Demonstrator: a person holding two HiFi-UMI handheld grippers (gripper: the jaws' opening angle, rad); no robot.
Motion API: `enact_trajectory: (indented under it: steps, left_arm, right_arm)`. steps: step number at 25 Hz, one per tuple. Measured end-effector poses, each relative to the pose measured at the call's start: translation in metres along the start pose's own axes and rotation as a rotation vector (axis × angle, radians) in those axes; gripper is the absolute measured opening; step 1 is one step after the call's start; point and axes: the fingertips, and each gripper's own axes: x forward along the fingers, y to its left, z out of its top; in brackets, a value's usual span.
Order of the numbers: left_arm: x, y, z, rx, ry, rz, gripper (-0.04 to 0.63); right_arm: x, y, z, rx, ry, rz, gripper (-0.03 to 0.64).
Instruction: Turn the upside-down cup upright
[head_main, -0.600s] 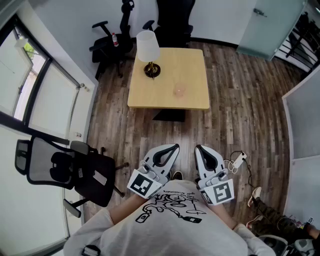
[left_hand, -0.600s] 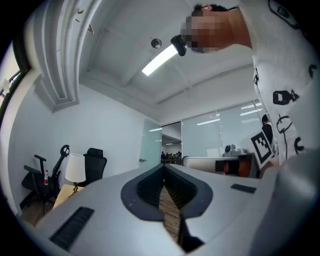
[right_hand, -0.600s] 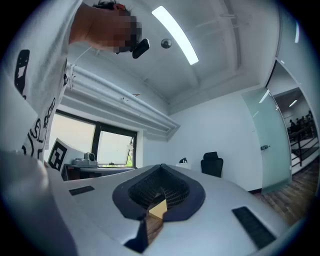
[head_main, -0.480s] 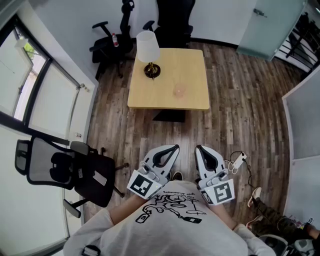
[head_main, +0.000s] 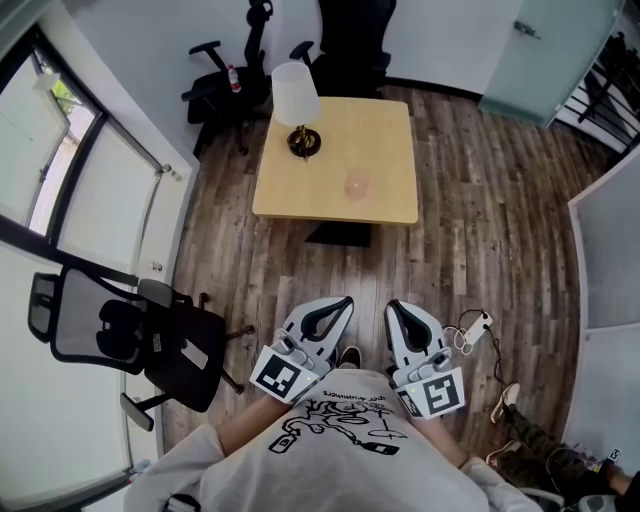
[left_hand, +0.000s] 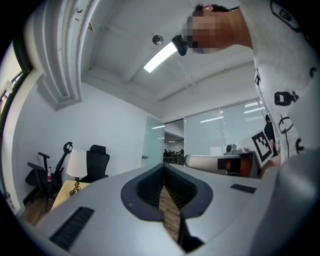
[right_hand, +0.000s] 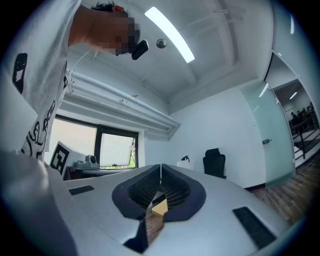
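So, one cup (head_main: 357, 183) and one lamp (head_main: 296, 100) sit on the surface (head_main: 385, 125). The left gripper (head_main: 343, 302) and right gripper (head_main: 393, 306) both have their jaws fully closed, holding nothing.

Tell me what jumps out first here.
The left hand-held gripper and right hand-held gripper, both shut and empty, fill the head view's foreground at the person's chest. Ahead stands a wooden table with a lamp at its far-left corner and a small pinkish cup near its front edge.
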Motion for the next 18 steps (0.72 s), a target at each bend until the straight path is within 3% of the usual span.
enact_trajectory:
  steps: [10,18]
  left_arm:
    - [0.022,0.027,-0.011,-0.004,0.017,0.048,0.008]
    - [0.061,0.092,-0.012,-0.006,0.000,0.040,0.008]
  right_arm:
    - [0.015,-0.030,-0.018,0.022,0.035,0.004,0.025]
    - [0.083,-0.062,-0.023,0.006,0.035,0.007,0.025]
